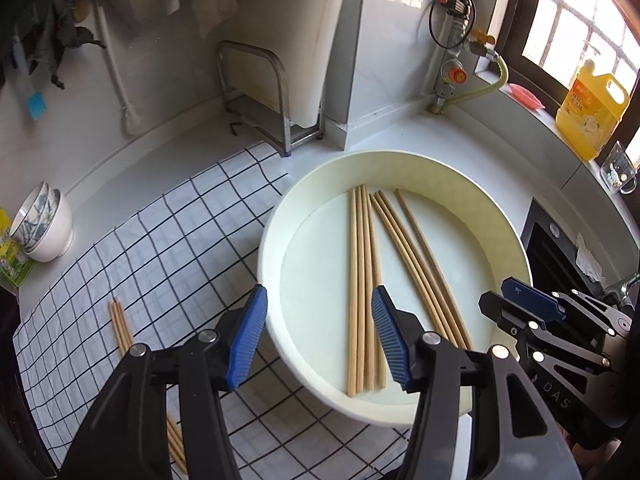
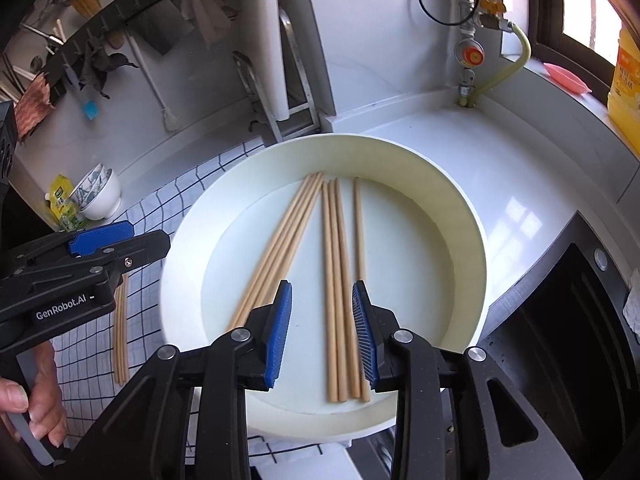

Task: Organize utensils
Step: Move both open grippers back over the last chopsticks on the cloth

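Seven chopsticks flat in basin, beneath parted, empty fingers.

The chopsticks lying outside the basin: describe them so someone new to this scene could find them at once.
Start at the big round cream basin on the white counter. To its left lies a black-and-white checked cloth. On that cloth, near its front left part, lies a small bundle of wooden chopsticks, the only ones not inside the basin.

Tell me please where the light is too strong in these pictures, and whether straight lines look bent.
Left wrist view: the window is blown out white, and the checked cloth has curved lines. Right wrist view: the counter carries a bright reflection; the chopsticks stay sharp.
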Demonstrator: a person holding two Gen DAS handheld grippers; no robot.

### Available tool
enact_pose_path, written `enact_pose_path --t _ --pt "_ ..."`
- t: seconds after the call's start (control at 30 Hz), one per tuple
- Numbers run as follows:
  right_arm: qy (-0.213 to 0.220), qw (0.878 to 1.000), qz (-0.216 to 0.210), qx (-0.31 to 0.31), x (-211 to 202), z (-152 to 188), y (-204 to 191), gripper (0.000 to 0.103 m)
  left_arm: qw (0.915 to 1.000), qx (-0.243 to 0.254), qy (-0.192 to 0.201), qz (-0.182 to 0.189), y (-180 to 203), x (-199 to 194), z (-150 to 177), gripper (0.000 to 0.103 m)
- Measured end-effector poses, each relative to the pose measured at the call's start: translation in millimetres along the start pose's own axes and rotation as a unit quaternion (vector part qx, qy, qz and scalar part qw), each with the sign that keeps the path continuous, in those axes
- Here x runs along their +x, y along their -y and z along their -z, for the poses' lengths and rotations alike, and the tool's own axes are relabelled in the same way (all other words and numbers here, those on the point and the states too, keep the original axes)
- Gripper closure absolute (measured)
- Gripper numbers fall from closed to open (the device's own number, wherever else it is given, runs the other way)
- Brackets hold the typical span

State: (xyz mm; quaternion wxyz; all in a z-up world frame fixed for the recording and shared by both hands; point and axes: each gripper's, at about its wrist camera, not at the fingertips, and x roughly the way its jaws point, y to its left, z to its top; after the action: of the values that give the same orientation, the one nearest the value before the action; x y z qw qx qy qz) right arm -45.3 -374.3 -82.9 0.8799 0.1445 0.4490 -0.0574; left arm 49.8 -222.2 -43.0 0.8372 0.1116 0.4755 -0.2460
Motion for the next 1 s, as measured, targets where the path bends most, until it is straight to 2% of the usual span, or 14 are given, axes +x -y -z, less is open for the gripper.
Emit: enact_pose_path --t 0.3,0.6,0.83,1.0 --pt "-0.002 0.999 -0.011 -0.033 -7 5 -48 0.069 0.9993 -0.029 0.018 -0.016 -43 -31 21 0.047" --pt "-0.019 0.995 -0.047 -0.088 7 12 -117 0.065 0.9946 -0.091 0.008 -0.05 -119 -47 62 0.045" --pt "-0.046 0.986 -0.078 -0.137 27 22 -174 0.061 0.9846 -0.148 -0.008 -0.093 -181 -48 104 0.045" --pt "-0.071 0.979 -0.092 -0.17 52 37 -209 0.058 0.976 -0.186 -0.03 -0.11 -214 -39 134 0.045"
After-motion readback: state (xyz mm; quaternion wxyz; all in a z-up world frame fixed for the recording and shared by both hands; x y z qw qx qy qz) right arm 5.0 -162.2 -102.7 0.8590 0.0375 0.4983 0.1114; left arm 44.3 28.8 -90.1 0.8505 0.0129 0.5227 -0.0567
